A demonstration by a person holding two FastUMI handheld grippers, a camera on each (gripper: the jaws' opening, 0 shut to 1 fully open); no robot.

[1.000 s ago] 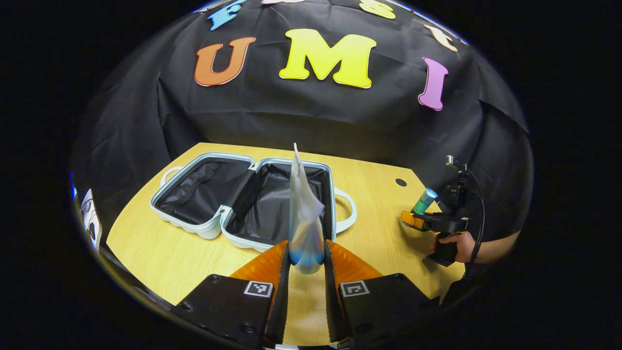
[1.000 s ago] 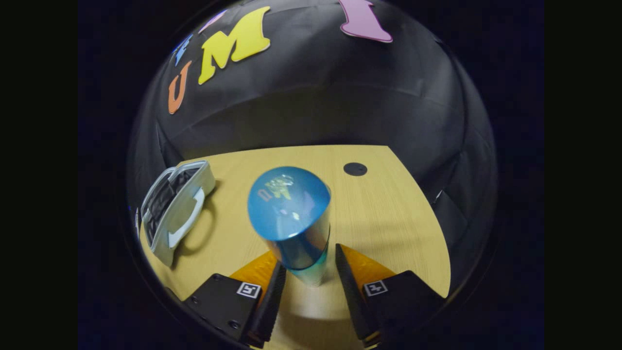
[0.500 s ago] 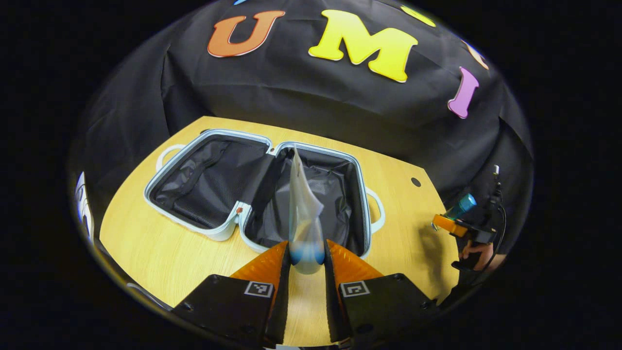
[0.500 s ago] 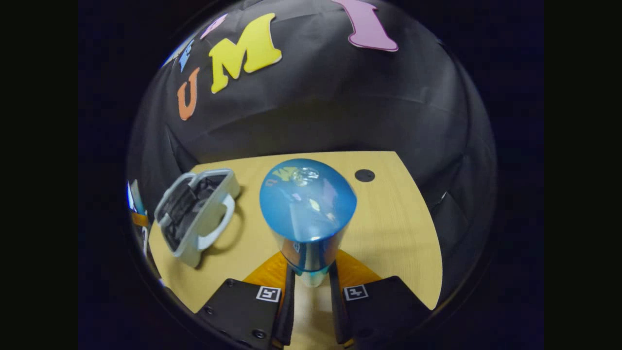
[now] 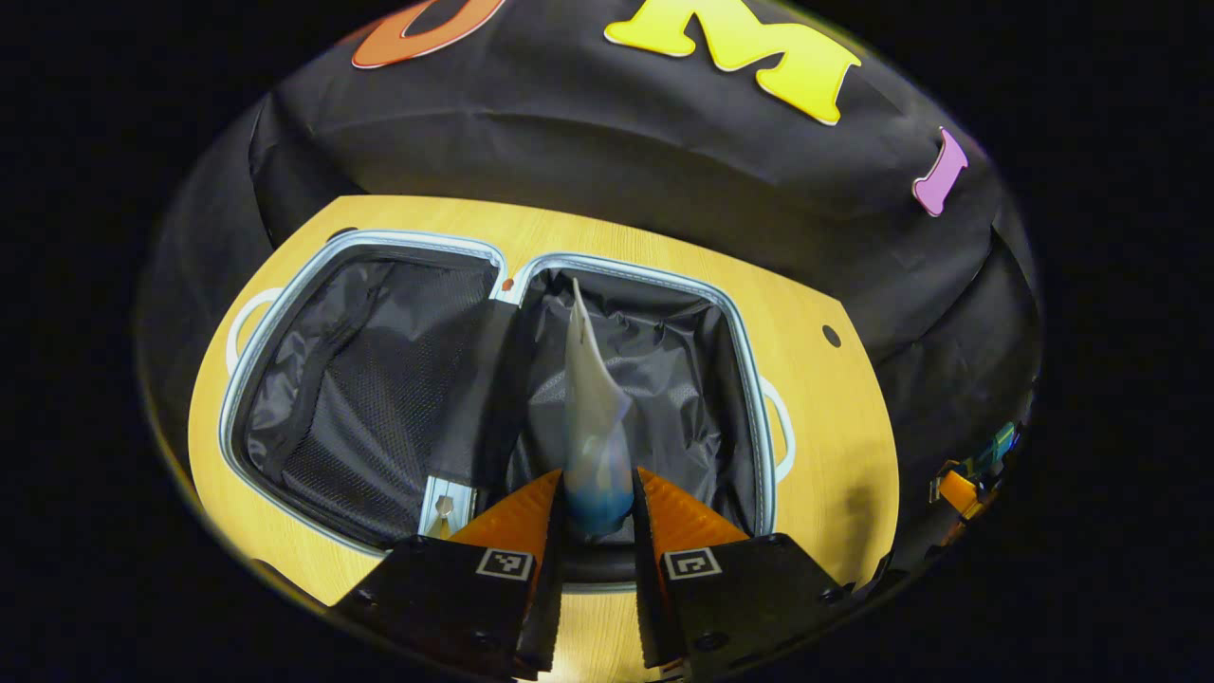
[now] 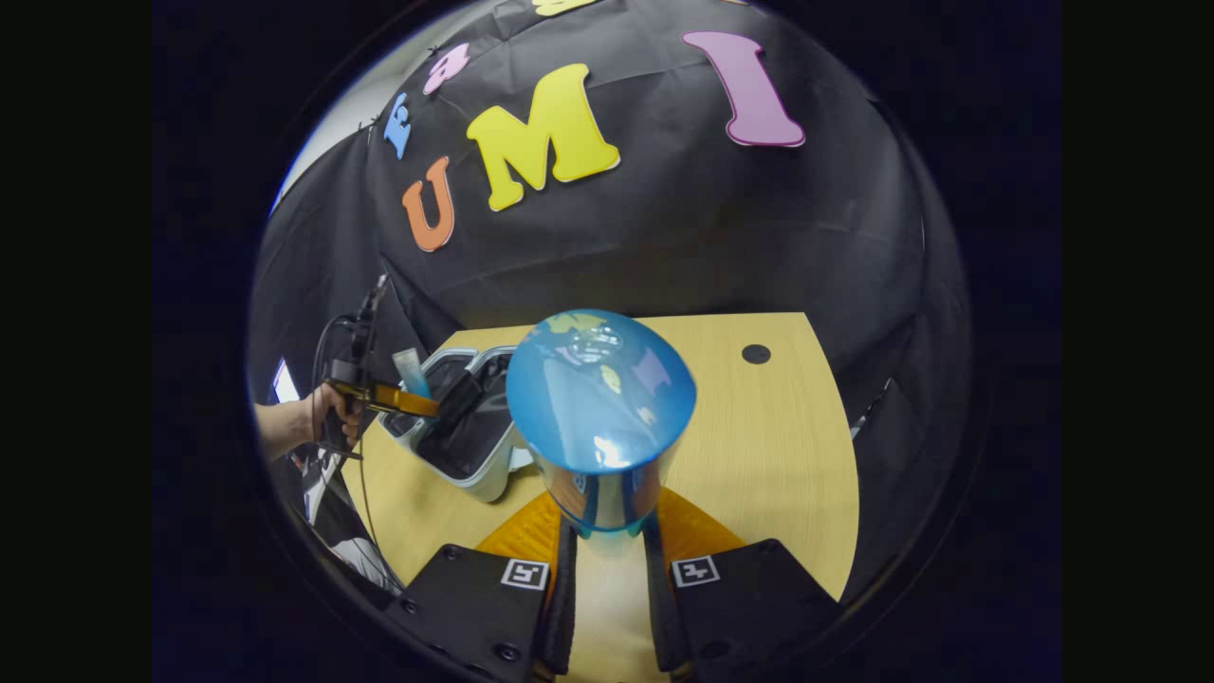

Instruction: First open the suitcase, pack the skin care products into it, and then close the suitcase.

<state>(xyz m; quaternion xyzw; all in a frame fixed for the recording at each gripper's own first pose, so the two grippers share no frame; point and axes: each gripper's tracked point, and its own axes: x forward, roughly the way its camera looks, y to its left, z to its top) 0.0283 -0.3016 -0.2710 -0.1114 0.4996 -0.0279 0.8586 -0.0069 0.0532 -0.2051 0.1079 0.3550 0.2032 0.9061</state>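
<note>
- Our left gripper has its jaws pressed on a pale tube, held upright over the right half of the open suitcase on the bench.
- Our right gripper has its jaws clamped on a blue-capped bottle, above the bench beside the suitcase.

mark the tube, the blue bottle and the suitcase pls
tube (image 5: pixel 590 398), left gripper view, on its pale flattened body.
blue bottle (image 6: pixel 599 394), right gripper view, on its rounded top.
suitcase (image 5: pixel 360 239), left gripper view, on its far rim.
</note>
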